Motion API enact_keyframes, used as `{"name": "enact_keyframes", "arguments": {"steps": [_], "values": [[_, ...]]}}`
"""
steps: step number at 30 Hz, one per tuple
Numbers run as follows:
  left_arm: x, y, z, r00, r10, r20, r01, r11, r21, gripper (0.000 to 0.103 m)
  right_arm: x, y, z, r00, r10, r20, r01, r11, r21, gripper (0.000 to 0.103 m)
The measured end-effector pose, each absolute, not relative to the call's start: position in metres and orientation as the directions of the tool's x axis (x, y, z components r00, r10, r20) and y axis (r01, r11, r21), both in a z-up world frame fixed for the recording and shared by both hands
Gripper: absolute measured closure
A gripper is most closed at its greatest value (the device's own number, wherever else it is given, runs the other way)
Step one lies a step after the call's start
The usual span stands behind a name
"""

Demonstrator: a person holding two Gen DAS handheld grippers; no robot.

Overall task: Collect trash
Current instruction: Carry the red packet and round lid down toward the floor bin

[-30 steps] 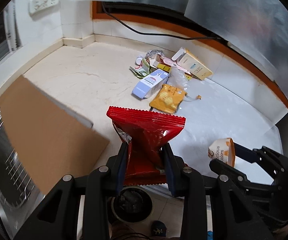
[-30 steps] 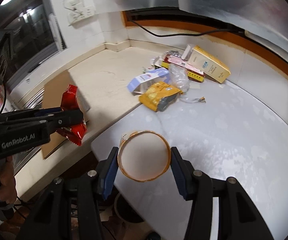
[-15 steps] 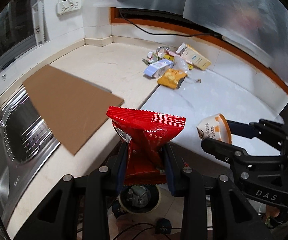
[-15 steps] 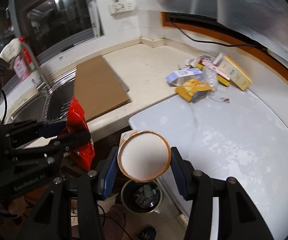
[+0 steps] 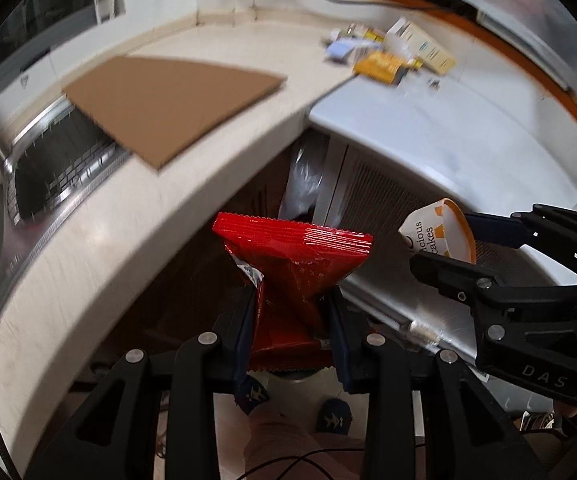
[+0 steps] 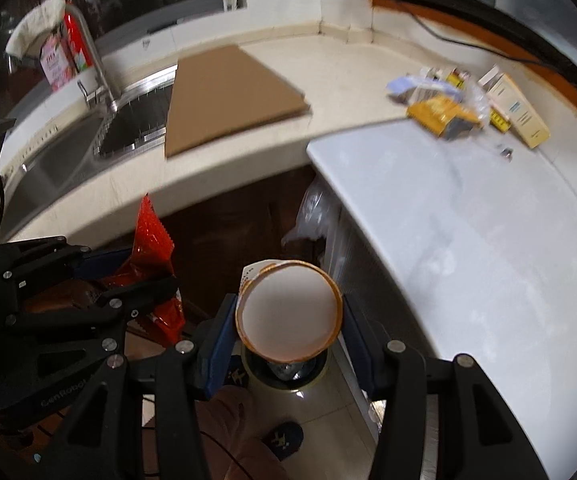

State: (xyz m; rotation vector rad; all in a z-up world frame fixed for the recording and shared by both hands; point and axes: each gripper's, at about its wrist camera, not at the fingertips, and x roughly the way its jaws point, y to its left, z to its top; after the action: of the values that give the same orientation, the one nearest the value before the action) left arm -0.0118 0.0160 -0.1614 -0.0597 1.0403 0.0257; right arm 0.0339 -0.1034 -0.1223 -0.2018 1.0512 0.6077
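My left gripper (image 5: 290,320) is shut on a red snack wrapper (image 5: 294,264), held below the counter edge; the wrapper also shows in the right wrist view (image 6: 152,240). My right gripper (image 6: 288,316) is shut on a white and orange paper cup (image 6: 290,312), which also shows in the left wrist view (image 5: 438,238). The cup hangs directly over a round trash bin (image 6: 288,372) on the floor; the bin is mostly hidden behind it. More trash, a yellow packet (image 6: 438,114), a blue carton (image 6: 408,86) and a cream box (image 6: 518,112), lies far back on the counter.
A brown cardboard sheet (image 6: 228,96) lies on the counter beside a steel sink (image 6: 60,156) with a tap (image 6: 96,56). A white appliance top (image 6: 468,224) juts out at the right. A plastic bag (image 6: 308,216) hangs under the counter. The person's feet (image 6: 282,438) stand near the bin.
Both grippers have pulled back from the counter and dropped below its edge, still holding the wrapper and the cup. The cup now hangs over the floor bin.
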Motion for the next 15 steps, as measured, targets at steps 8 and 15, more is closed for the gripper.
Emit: {"name": "enact_keyframes", "arguments": {"steps": [8,15], "values": [[-0.016,0.029,-0.219,0.447,-0.009,-0.894,-0.094,0.994,-0.057,0.071,0.018,-0.085,-0.185,0.284,0.332,-0.899,-0.579,0.807,0.115,0.052],[-0.009,0.04,-0.272,0.412,-0.039,-0.91,-0.121,0.988,-0.096,0.071,0.01,-0.076,-0.246,0.231,0.309,-0.923,-0.569,0.812,0.129,0.052]]}}
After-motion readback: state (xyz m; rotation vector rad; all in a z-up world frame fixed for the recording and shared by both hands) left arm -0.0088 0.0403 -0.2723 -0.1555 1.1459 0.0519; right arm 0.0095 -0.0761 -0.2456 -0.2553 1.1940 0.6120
